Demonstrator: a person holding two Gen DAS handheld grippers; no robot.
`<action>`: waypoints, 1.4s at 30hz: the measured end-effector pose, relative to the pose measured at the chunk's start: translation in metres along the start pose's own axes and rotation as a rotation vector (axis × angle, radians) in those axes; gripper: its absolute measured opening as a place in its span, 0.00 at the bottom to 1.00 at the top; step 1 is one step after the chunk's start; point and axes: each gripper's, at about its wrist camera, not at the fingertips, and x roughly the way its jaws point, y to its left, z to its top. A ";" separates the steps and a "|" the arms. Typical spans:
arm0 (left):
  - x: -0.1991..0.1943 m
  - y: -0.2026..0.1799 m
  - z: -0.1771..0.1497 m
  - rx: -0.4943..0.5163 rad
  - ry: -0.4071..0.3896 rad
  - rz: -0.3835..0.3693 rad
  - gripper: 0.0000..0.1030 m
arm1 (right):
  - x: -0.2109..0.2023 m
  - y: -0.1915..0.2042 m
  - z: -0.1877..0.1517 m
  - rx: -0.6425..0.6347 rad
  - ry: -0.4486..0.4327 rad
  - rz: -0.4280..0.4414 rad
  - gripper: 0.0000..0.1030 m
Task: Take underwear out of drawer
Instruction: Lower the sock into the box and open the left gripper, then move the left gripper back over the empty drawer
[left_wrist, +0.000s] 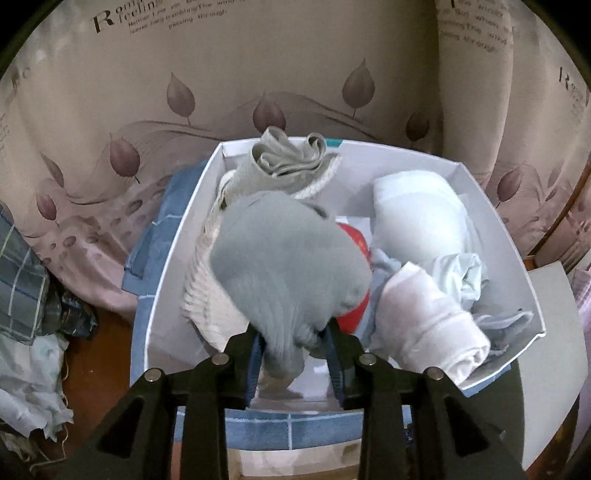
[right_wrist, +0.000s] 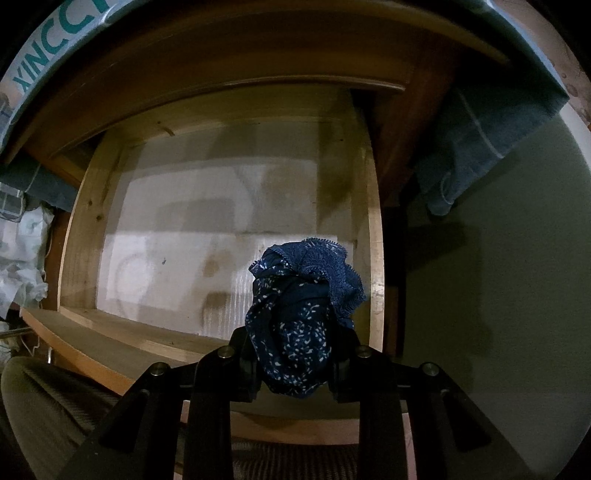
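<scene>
In the left wrist view my left gripper (left_wrist: 295, 339) hangs over a white box (left_wrist: 177, 236), shut on a grey piece of underwear (left_wrist: 288, 258). The blurred cloth bulges out ahead of the fingers and hides part of the box's contents. In the right wrist view my right gripper (right_wrist: 293, 343) points straight down over an open wooden drawer (right_wrist: 81, 229). It is shut on a navy underwear (right_wrist: 299, 295) with white specks and a lace edge. The drawer's pale paper-lined bottom shows no other clothes.
Inside the box lie white rolled garments (left_wrist: 424, 317), a pale bundle (left_wrist: 417, 214), a red item (left_wrist: 356, 243) and a grey-green piece (left_wrist: 280, 158). A blue towel (left_wrist: 155, 240) lies under the box, before a leaf-print curtain (left_wrist: 221, 92). Loose clothes (left_wrist: 26, 295) are piled left.
</scene>
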 end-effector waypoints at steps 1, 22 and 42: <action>0.002 0.000 0.000 0.000 0.006 0.001 0.33 | 0.000 0.000 0.000 0.001 0.001 0.001 0.24; -0.061 0.009 -0.009 0.014 -0.137 0.011 0.56 | 0.005 0.005 0.000 -0.009 0.004 -0.024 0.24; -0.074 0.046 -0.145 0.023 -0.130 0.108 0.60 | 0.003 0.007 0.000 -0.022 0.004 -0.052 0.24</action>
